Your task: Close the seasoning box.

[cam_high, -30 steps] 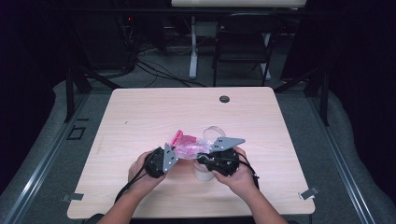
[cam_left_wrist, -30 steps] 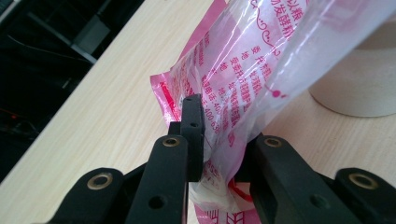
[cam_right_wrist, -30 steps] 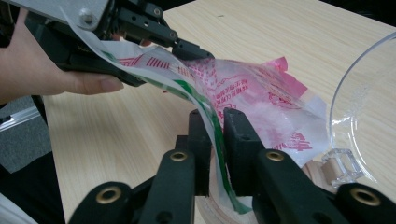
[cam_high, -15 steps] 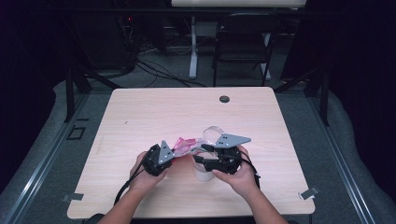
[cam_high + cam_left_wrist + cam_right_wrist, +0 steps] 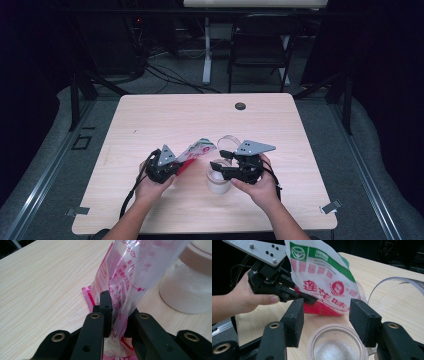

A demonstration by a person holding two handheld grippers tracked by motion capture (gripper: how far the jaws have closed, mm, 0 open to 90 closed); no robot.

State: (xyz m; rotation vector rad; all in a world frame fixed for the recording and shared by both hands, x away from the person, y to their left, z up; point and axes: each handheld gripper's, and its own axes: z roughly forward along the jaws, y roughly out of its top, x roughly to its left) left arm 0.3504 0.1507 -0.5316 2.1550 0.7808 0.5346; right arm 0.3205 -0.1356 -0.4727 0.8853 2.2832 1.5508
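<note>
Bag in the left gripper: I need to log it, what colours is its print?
Red and green on white, bag, right gripper view.

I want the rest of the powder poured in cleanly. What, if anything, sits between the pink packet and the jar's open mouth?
Nothing visible blocks it. The packet, clamped in the left gripper, hangs just beyond the jar, whose mouth is uncovered. The right gripper has its jaws spread to either side of the rim.
</note>
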